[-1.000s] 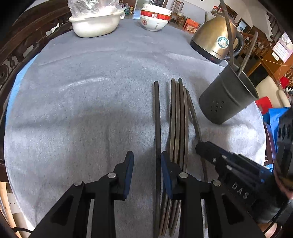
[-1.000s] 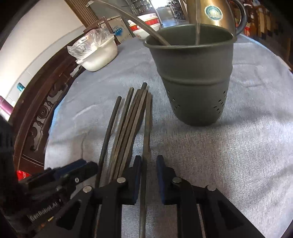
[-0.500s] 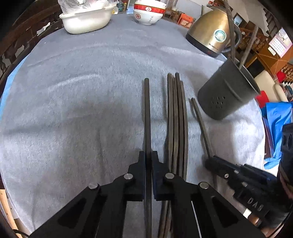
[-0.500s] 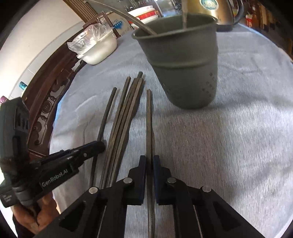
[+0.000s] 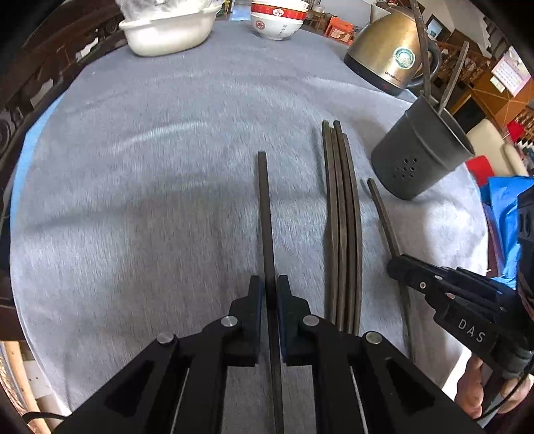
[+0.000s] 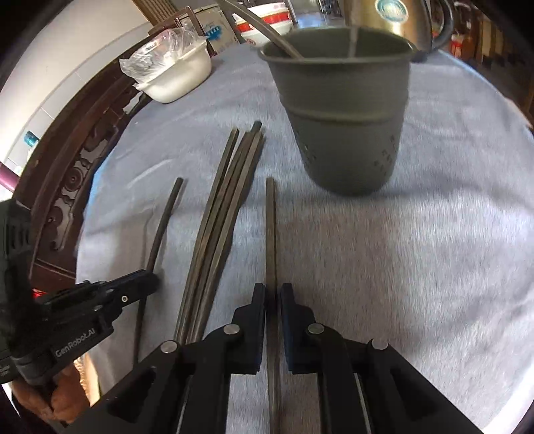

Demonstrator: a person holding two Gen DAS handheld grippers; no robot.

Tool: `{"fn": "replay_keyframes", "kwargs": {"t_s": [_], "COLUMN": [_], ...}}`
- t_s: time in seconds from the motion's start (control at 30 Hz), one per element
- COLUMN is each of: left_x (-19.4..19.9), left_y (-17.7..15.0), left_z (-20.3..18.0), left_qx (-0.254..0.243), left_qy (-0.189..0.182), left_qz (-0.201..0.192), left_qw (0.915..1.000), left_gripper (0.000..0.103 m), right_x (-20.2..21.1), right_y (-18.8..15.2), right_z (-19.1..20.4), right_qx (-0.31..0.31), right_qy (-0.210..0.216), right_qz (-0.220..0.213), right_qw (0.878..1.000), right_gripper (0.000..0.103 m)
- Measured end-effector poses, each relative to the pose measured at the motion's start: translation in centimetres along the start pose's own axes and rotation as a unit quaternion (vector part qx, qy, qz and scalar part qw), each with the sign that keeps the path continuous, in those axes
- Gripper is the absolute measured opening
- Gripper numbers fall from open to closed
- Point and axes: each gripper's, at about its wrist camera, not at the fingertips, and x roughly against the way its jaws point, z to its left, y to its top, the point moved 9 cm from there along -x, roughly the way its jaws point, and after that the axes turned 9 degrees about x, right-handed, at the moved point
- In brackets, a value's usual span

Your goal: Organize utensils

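Covering the round table, the grey cloth point(image 5: 140, 207) bears everything else: a brass-coloured kettle point(image 5: 387, 56) at the far edge, a white basin point(image 5: 167, 30) with a plastic bag in it, and stacked red-and-white bowls point(image 5: 277, 20). The dark perforated holder point(image 6: 340, 110) stands upright near the kettle with two chopsticks leaning in it, and in the right wrist view it now looms closer and blurred compared with a second ago.

On the cloth a bundle of chopsticks point(image 5: 343, 227) lies side by side, tips toward the holder. To its left, the single chopstick point(image 5: 267, 227) is pinched between the pads of the left gripper point(image 5: 267, 293); a second ago those jaws stood apart around it, and they have just closed onto it. It now sits well apart from the bundle, where before it lay near it.

On the bundle's other side, the right gripper point(image 6: 273, 300) clamps another chopstick point(image 6: 271, 233), which points toward the holder's base. Earlier that stick lay against the bundle; now a clear gap separates them. A hand point(image 6: 43, 400) shows under the left gripper's body.
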Motion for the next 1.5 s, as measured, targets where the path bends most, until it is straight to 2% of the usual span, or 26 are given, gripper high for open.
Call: {"fn": "replay_keyframes", "kwargs": {"t_s": [0.2,0.57,0.63,0.87,1.13,1.5], "left_x": [-0.5,-1.6,-1.7,-1.8,-1.9,-1.8], "left_y": [1.8,2.0,2.3,2.9,2.9,2.8], "left_z": [-1.3,-1.7,-1.7,-1.8,-2.2,-2.5], "left_qx": [-0.037,-0.078,-0.081,-0.096,-0.119,-0.135], "left_qy": [0.058,0.095,0.097,0.106,0.120,0.127], "left_qz": [-0.032,-0.056,-0.060,-0.072,-0.085,-0.096], "left_qw": [0.9971,0.9908,0.9902,0.9870,0.9819,0.9779], "left_gripper": [0.025,0.026,0.026,0.026,0.026,0.026], "right_x": [-0.7,-1.5,-1.6,-1.7,-1.6,-1.3], "right_y": [1.8,3.7,3.8,4.0,3.8,3.4], "right_z": [0.0,-0.6,-0.7,-0.4,-0.8,-1.3], "right_qx": [0.005,-0.016,-0.012,0.008,-0.002,-0.011], "right_qy": [-0.012,0.003,-0.007,-0.019,0.008,0.013], "right_qz": [-0.005,-0.032,-0.031,-0.025,-0.024,-0.012], "right_qw": [1.000,0.999,0.999,0.999,1.000,1.000], "right_gripper": [0.012,0.012,0.009,0.008,0.008,0.008]}}
